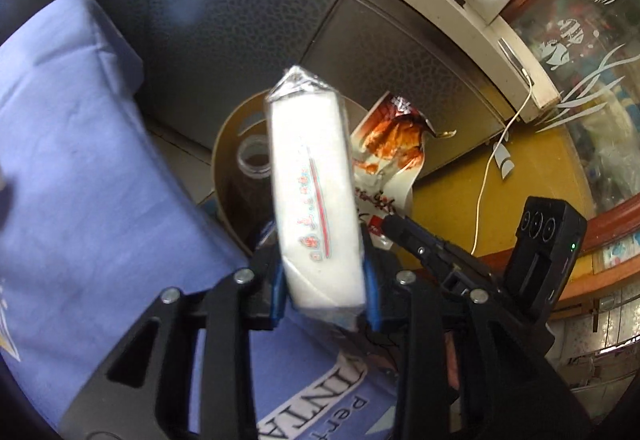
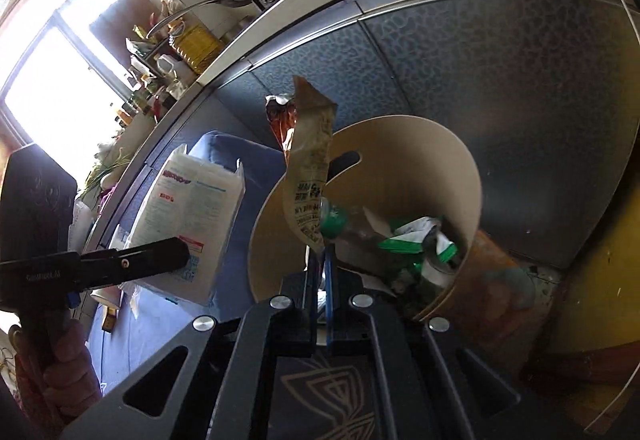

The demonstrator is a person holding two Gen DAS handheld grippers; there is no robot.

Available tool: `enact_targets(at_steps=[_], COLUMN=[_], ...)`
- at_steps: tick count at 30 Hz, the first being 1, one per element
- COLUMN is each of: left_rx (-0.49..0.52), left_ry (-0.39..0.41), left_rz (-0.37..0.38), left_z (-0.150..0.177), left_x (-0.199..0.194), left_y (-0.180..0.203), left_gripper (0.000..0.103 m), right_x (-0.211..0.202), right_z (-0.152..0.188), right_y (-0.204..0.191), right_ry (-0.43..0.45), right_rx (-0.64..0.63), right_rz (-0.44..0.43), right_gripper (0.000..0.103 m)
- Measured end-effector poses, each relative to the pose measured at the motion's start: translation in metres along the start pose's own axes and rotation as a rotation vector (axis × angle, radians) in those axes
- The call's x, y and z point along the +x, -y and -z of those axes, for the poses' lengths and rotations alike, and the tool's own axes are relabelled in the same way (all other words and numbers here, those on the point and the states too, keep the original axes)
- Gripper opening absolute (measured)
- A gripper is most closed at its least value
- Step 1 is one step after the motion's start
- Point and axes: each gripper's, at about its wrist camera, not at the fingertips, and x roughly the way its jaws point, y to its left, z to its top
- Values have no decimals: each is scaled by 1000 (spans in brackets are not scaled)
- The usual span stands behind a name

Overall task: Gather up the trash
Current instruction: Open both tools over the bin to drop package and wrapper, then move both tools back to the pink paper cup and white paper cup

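My left gripper (image 1: 324,292) is shut on a white tissue pack (image 1: 312,200) and holds it upright above the round tan trash bin (image 1: 224,144). The pack also shows in the right wrist view (image 2: 188,220), with the left gripper's finger (image 2: 160,256) across it. My right gripper (image 2: 320,260) is shut on a crumpled snack wrapper (image 2: 308,168) and holds it over the bin's rim (image 2: 476,176). The wrapper also shows in the left wrist view (image 1: 392,148). The bin holds a green-capped bottle (image 2: 340,220) and green and white scraps (image 2: 420,240).
A blue cloth-covered seat (image 1: 80,160) lies left of the bin. Dark patterned cabinet doors (image 1: 240,20) stand behind it, under a white counter (image 1: 460,0). A yellow surface (image 1: 520,192) with a white cable (image 1: 492,176) and a glass cabinet (image 1: 592,60) are to the right.
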Motion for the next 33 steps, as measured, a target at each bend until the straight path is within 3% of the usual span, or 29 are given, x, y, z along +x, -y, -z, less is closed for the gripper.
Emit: enact_targets(at_steps=[5, 6, 7, 8, 9, 12, 13, 14, 16, 20, 26, 33], left_rx=[28, 25, 19, 8, -2, -8, -9, -13, -31, -47, -47, -155], left_ry=[-45, -52, -60, -58, -46, -37, -33, -28, -14, 53, 186, 309], left_rz=[-33, -38, -47, -65, -74, -58, -60, -61, -49, -16, -51, -171], left_z=[-15, -16, -17, -18, -18, -17, -16, -15, -10, 5, 46, 127], left_x=[35, 40, 44, 46, 46, 43, 41, 37, 28, -5, -67, -139], left_y=[13, 13, 11, 10, 8, 5, 3, 1, -5, -17, -41, -106], left_gripper=[32, 39, 54, 62, 66, 66, 66, 66, 66, 66, 66, 66], right_x=[7, 7, 7, 6, 6, 0, -2, -5, -12, -25, -27, -7], right_z=[-2, -2, -4, -3, -6, -6, -6, -5, -7, -8, -10, 0], right_y=[14, 14, 16, 19, 21, 20, 18, 16, 10, -4, -44, -120], right_ry=[9, 10, 12, 18, 22, 52, 62, 76, 111, 159, 157, 79], right_rx=[3, 16, 29, 43, 51, 56, 52, 49, 44, 43, -8, -129], right_rz=[46, 49, 46, 39, 36, 44, 53, 62, 72, 34, -27, -128], right_gripper=[2, 3, 4, 5, 5, 12, 23, 44, 59, 59, 59, 59])
